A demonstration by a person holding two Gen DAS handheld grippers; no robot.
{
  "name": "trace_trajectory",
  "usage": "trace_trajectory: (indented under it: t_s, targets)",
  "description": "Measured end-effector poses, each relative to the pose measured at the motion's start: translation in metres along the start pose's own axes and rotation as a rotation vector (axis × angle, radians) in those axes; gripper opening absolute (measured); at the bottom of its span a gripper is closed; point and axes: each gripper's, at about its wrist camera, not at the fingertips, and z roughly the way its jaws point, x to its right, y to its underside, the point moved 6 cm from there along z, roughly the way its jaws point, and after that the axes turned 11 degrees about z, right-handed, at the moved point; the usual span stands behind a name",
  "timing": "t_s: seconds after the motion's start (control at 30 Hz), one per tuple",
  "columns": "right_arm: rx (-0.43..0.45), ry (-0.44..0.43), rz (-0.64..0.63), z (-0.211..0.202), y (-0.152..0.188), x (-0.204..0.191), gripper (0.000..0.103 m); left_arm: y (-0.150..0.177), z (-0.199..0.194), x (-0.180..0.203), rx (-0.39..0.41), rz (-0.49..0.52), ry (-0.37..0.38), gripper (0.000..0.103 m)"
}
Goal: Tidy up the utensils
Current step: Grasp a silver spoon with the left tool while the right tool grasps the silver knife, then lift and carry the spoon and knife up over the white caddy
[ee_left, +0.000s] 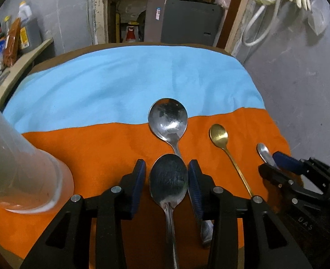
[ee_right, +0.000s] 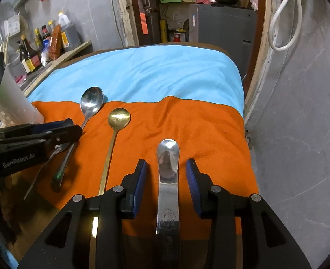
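Spoons lie in a row on a tabletop [ee_left: 41, 66] covered by a blue cloth [ee_left: 120, 83] at the far half and an orange cloth [ee_left: 97, 152] at the near half. A pale plastic container [ee_left: 19, 168] stands at the left edge on the orange cloth, close to the left wrist camera.

Both tools are lowered over the orange cloth, well apart from each other. The left hand-held gripper [ee_left: 166, 174] has its jaws spread wide on either side of the bowl of a dark steel spoon [ee_left: 168, 179]; the blue pads do not press on it, though the right pad sits just beside the bowl's edge. Its handle runs back under the tool. The right hand-held gripper [ee_right: 166, 172] is likewise wide, its pads clear of the flat steel spoon [ee_right: 167, 157] lying between them, bowl pointing away and a stamped mark showing on the handle.

Beyond the dark spoon lies a large round steel spoon [ee_left: 167, 117], its bowl resting across the seam where the blue and orange cloths meet, its handle running toward the dark spoon's bowl; whether they touch I cannot tell. A slimmer gold spoon [ee_right: 119, 117] lies between the two tools, entirely on the orange cloth, its long handle pointing toward the cameras.
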Motion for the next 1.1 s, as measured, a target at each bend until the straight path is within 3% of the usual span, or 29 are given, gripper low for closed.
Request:
trace_trajectory:
  t_s: [0.17,0.23,0.47,0.77,0.87,0.93,1.1]
  targets:
    - [0.001,0.009,-0.007,0.0,0.0,0.001,0.036,0.001,0.001,0.002,0.006,0.006,-0.007,0.033]
    - [0.001,0.019,-0.012,0.001,0.0,-0.001,0.036,0.002,0.001,0.002,0.015,0.003,-0.007,0.028]
    - [-0.013,0.071,-0.023,0.004,-0.001,-0.009,0.038,0.01,-0.014,-0.005,0.073,-0.076,0.077,0.028]
    - [-0.076,0.016,-0.028,-0.002,0.006,-0.002,0.039,0.026,-0.035,0.0,0.123,-0.104,0.119,0.028]
    - [-0.107,0.027,-0.038,-0.001,0.002,-0.001,0.031,0.026,-0.037,0.003,0.13,-0.122,0.132,0.028]
    - [-0.109,0.022,-0.026,-0.002,0.0,0.003,0.015,0.027,-0.042,0.004,0.139,-0.124,0.136,0.028]
    - [-0.058,-0.048,-0.003,-0.011,0.004,0.005,0.013,0.028,-0.064,0.007,0.211,-0.094,0.127,0.028]
